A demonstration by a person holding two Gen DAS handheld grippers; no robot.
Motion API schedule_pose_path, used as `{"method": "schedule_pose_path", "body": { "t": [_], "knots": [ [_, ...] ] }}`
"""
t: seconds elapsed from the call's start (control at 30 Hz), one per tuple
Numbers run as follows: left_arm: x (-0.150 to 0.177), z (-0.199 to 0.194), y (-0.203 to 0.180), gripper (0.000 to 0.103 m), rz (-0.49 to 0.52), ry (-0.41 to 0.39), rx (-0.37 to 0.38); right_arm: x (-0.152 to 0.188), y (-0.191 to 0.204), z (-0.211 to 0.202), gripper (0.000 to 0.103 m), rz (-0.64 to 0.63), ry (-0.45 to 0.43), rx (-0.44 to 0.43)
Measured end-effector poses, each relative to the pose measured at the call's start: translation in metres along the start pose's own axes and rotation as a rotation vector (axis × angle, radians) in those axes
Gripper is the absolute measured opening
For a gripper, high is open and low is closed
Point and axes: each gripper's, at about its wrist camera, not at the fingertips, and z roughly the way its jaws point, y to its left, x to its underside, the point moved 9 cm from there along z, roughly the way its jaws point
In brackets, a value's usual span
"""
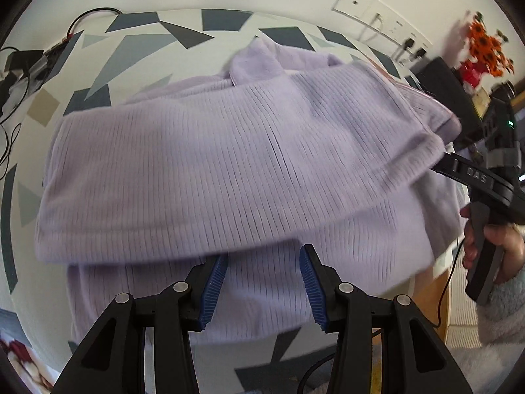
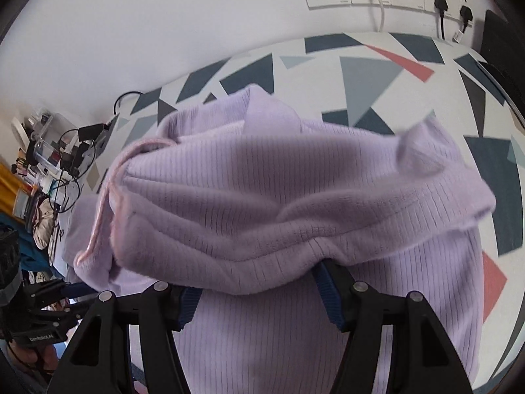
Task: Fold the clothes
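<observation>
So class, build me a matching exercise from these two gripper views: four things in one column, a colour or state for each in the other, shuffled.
Things
1. ribbed sweater
2. left gripper
3. wall plugs
4. table cover

Descriptions
A. black, pushed into sockets
B. lilac, partly folded over itself
C. white with grey, dark and red triangles
D. open, blue pads apart

Pairs: 1-B, 2-D, 3-A, 4-C

garment (image 1: 229, 151): ribbed fleecy cloth | fingers (image 1: 213, 292): ridged blue pads
</observation>
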Motion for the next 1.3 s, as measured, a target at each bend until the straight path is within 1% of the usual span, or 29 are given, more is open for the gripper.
{"method": "schedule_pose_path", "body": {
  "t": [0.07, 0.27, 0.33, 0.4, 0.43, 0.5, 0.57, 0.63, 0.67, 0.7, 0.73, 0.77, 0.87, 0.9, 1.0, 1.03, 1.07, 1.13, 1.27, 1.3],
  "knots": [
    [-0.011, 0.001, 0.002, 0.045, -0.022, -0.007, 0.001, -0.012, 0.000, 0.000, 0.065, 0.002, -0.012, -0.011],
    [-0.061, -0.001, 0.009, 0.045, -0.018, -0.060, -0.052, -0.049, 0.000, 0.011, 0.065, -0.019, -0.008, -0.028],
    [-0.084, -0.001, 0.013, 0.045, -0.011, -0.083, -0.075, -0.074, 0.004, 0.013, 0.065, -0.030, -0.027, -0.033],
    [-0.117, 0.001, 0.023, 0.045, -0.021, -0.118, -0.107, -0.104, 0.005, 0.016, 0.065, -0.027, -0.054, -0.038],
    [-0.129, 0.001, 0.029, 0.045, -0.040, -0.132, -0.110, -0.119, 0.004, 0.015, 0.065, -0.018, -0.072, -0.038],
    [-0.150, -0.005, 0.039, 0.045, -0.110, -0.166, -0.085, -0.147, 0.000, 0.011, 0.065, 0.011, -0.105, -0.048],
    [-0.170, -0.011, 0.049, 0.045, -0.176, -0.198, -0.061, -0.157, 0.002, 0.003, 0.065, -0.007, -0.121, -0.066],
    [-0.177, -0.018, 0.054, 0.045, -0.186, -0.224, -0.068, -0.160, 0.004, -0.006, 0.065, -0.041, -0.132, -0.074],
    [-0.178, -0.019, 0.056, 0.045, -0.173, -0.227, -0.087, -0.157, 0.003, -0.008, 0.065, -0.058, -0.132, -0.071],
    [-0.178, -0.020, 0.058, 0.045, -0.161, -0.229, -0.103, -0.151, -0.001, -0.007, 0.067, -0.063, -0.111, -0.072],
    [-0.176, -0.017, 0.059, 0.045, -0.161, -0.215, -0.103, -0.144, -0.005, -0.003, 0.068, -0.063, -0.082, -0.077],
    [-0.171, -0.011, 0.059, 0.045, -0.161, -0.194, -0.088, -0.138, -0.009, 0.000, 0.068, -0.063, -0.052, -0.081],
    [-0.162, 0.005, 0.049, 0.045, -0.132, -0.161, -0.062, -0.133, -0.025, 0.010, 0.068, -0.023, -0.014, -0.078],
    [-0.158, 0.008, 0.043, 0.045, -0.116, -0.157, -0.054, -0.135, -0.030, 0.010, 0.068, 0.002, -0.018, -0.086],
    [-0.149, 0.019, 0.025, 0.045, -0.074, -0.136, -0.020, -0.156, -0.034, -0.001, 0.068, 0.088, -0.077, -0.140],
    [-0.148, 0.021, 0.021, 0.045, -0.066, -0.130, -0.012, -0.163, -0.032, -0.006, 0.068, 0.091, -0.096, -0.158],
    [-0.147, 0.023, 0.017, 0.045, -0.059, -0.124, -0.004, -0.167, -0.027, -0.010, 0.068, 0.071, -0.105, -0.169],
    [-0.147, 0.025, 0.016, 0.045, -0.054, -0.121, -0.004, -0.170, -0.008, -0.012, 0.068, -0.034, -0.094, -0.189],
    [-0.156, 0.026, 0.024, 0.045, -0.057, -0.130, -0.003, -0.160, 0.046, -0.011, 0.068, -0.327, -0.055, -0.249],
    [-0.160, 0.027, 0.025, 0.045, -0.059, -0.127, 0.012, -0.155, 0.059, -0.010, 0.068, -0.394, -0.045, -0.264]
  ]
}}
